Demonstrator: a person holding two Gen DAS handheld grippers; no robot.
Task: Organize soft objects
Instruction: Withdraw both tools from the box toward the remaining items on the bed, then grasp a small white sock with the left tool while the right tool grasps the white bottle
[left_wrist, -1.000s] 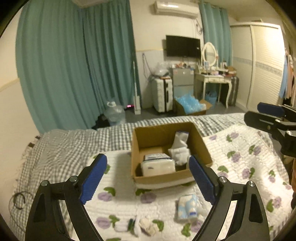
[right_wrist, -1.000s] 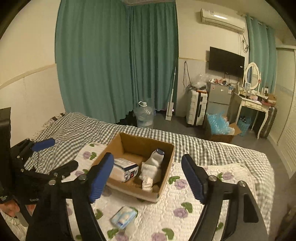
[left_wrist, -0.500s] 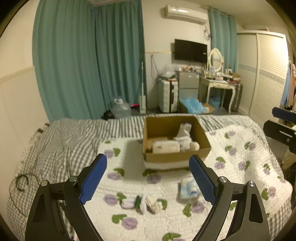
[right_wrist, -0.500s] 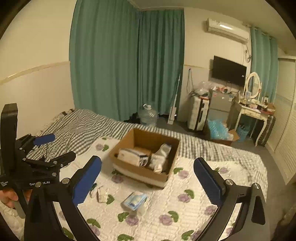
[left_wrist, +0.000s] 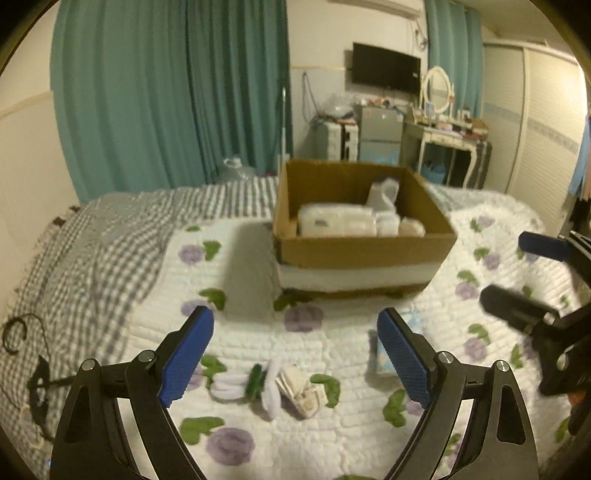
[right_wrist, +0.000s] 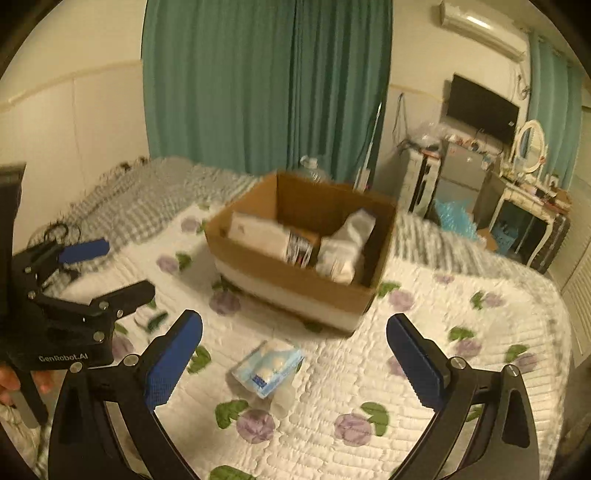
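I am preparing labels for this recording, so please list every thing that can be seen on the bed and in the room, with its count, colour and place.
cardboard box: one, brown, on the quilt, open top
white packs: several, exact count unclear, inside the box
tissue pack: one, light blue and white, on the quilt before the box
rolled socks: small pile, white and cream, on the quilt near the left gripper
quilt: one, white with purple flowers, on the bed
checked sheet: one, grey and white, left part of the bed
curtains: teal, behind the bed
television: one, black, on the wall
left gripper: blue pads, open, empty
right gripper: blue pads, open, empty
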